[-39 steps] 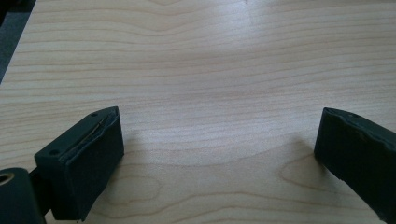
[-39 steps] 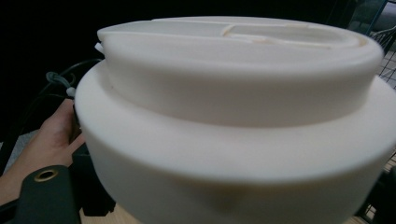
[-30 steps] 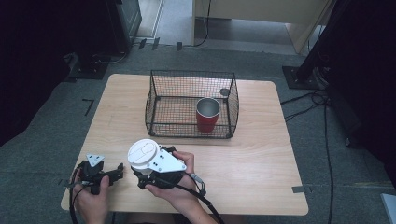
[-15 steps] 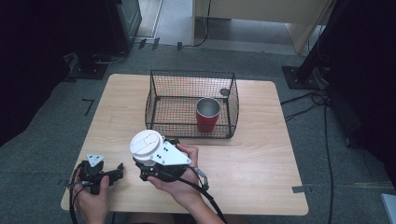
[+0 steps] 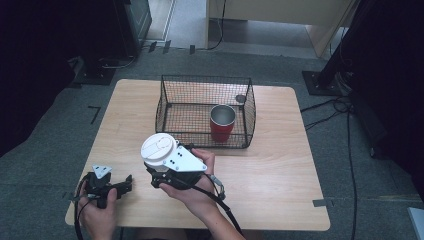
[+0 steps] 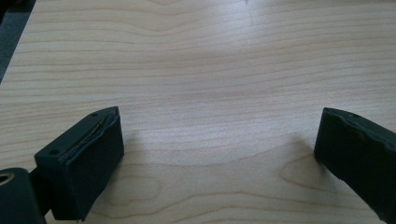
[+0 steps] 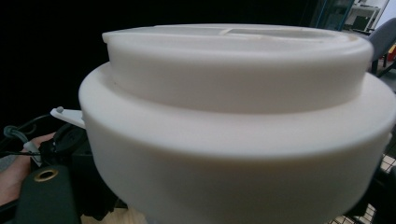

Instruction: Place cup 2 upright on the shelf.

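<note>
Overhead, the right gripper (image 5: 162, 165) sits above the near-middle of the table (image 5: 280, 185), pinching a white lid (image 5: 158, 149) that faces up toward the camera; jaws clamped on it, lid clear of the wood. Its own camera adds what the high view can't: the lid (image 7: 233, 126) is stepped, a raised disc on a wider flange, seen edge-on, with the left hand and its gripper (image 7: 56, 140) low at the left behind it. Left gripper (image 5: 112, 187) rests at the near-left corner of the table, well apart from the lid. Left gripper view gives the detail there: jaws spread wide, bare wood grain (image 6: 210, 84) between them, nothing gripped. High view alone places the wire basket (image 5: 205, 82) at the far middle, with a red metal cup (image 5: 222, 124) upright inside, toward its right front corner.
</note>
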`<state>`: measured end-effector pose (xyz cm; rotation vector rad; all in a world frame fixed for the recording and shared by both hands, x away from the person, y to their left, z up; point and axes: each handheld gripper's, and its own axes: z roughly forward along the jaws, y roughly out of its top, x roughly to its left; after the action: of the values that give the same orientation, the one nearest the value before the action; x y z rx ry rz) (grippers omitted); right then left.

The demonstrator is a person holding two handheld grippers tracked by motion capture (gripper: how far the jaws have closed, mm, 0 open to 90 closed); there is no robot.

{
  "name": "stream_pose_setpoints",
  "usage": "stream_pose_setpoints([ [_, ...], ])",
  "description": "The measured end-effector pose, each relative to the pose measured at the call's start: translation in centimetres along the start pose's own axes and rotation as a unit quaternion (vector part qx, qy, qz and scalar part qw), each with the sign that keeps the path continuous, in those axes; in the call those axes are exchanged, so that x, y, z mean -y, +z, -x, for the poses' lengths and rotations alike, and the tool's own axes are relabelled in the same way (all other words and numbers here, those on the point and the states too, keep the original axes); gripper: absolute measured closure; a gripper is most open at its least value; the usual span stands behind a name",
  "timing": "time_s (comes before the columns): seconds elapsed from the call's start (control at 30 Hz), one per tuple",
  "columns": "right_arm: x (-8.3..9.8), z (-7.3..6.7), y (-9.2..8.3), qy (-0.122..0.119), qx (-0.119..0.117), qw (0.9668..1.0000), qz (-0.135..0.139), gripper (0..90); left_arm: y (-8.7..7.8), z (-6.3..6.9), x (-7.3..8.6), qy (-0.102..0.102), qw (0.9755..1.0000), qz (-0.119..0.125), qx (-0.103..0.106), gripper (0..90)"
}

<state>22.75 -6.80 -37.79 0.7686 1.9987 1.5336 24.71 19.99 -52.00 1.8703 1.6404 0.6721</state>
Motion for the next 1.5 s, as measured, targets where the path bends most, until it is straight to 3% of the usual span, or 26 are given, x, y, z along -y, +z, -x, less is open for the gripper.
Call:
stream_pose_setpoints([
  [1.5,-3.5,4.8,1.8,0.013,0.073,0.9967,0.033,16.2,0.0,0.0,0.0,0.000,1.0000,0.000,0.000,2.1],
])
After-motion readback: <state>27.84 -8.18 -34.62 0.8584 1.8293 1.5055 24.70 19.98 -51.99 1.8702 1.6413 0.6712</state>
